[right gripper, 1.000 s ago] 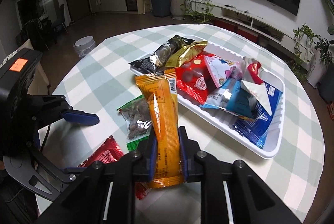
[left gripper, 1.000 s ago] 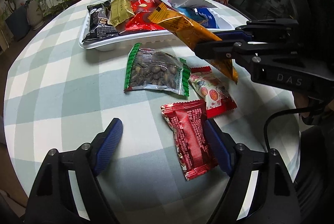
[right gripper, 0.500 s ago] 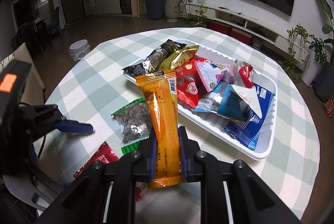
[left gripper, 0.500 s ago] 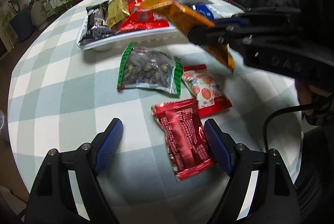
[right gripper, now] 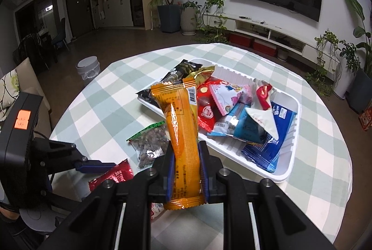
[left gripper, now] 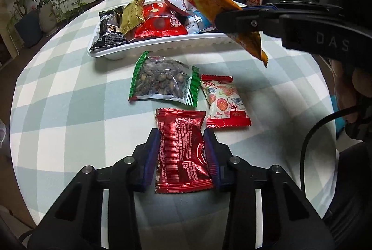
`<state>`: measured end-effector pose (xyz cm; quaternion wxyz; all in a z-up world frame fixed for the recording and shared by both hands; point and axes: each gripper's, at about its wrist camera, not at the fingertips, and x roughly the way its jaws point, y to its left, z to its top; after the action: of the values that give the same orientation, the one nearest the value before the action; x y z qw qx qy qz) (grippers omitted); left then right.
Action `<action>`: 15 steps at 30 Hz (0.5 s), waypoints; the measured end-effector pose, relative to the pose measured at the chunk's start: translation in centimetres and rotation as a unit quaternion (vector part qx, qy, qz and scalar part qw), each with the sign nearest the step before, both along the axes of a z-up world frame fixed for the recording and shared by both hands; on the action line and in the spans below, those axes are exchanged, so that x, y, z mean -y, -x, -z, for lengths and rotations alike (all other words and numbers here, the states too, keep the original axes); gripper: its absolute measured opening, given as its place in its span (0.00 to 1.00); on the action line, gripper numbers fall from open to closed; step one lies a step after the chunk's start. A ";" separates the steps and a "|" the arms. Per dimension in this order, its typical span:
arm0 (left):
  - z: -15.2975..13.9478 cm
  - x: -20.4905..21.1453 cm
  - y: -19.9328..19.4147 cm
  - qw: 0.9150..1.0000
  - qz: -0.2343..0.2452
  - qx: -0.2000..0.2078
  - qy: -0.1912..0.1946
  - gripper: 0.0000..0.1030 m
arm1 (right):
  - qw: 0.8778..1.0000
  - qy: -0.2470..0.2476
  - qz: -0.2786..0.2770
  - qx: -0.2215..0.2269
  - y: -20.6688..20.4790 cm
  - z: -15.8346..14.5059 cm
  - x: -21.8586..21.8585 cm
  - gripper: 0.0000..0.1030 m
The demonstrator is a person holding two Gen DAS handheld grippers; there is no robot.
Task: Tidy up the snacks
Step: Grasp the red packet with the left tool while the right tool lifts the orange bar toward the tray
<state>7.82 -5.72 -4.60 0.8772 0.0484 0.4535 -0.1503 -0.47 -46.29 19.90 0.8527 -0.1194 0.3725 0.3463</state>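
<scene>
A red foil packet [left gripper: 180,131] lies on the checked tablecloth. My left gripper [left gripper: 181,157] is closing, and its blue pads [left gripper: 152,157] touch both long sides of the packet. My right gripper [right gripper: 186,170] is shut on an orange snack packet [right gripper: 180,124] and holds it in the air in front of the white tray [right gripper: 288,157]. That tray holds several packets. In the left wrist view the orange packet [left gripper: 209,3] hangs over the tray's near rim [left gripper: 162,45]. The right wrist view shows one left finger [right gripper: 97,166] beside the red packet [right gripper: 114,176].
A green-edged clear bag of nuts [left gripper: 162,82] and a red-and-white fruit-print packet [left gripper: 224,101] lie between the tray and the red packet. A hand [left gripper: 362,84] and a black cable [left gripper: 311,133] are at the right. The round table's edge curves close on all sides.
The left jaws have closed in from wide apart onto the red packet's sides. The right gripper has lifted the orange packet a little higher toward the tray.
</scene>
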 end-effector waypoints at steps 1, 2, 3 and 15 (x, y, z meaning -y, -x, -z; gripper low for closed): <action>0.0 -0.1 0.1 1.000 -0.001 0.001 0.003 0.33 | 1.000 -0.002 0.002 0.001 0.0 -0.1 0.1 0.20; -0.1 -0.2 0.3 1.000 -0.003 0.001 0.007 0.33 | 1.000 -0.004 0.003 0.001 0.0 -0.2 0.3 0.20; -0.1 -0.4 0.4 1.000 -0.004 0.002 0.011 0.32 | 1.000 -0.007 0.006 0.002 0.0 -0.3 0.5 0.20; -0.5 -2.5 0.8 0.997 -0.022 -0.001 0.067 0.29 | 0.999 0.001 0.032 -0.016 -0.6 0.3 1.2 0.20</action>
<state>7.04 -3.21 -4.14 0.8810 -0.0210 0.4443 -0.1615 0.15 -47.53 19.62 0.8569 -0.1026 0.3903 0.3209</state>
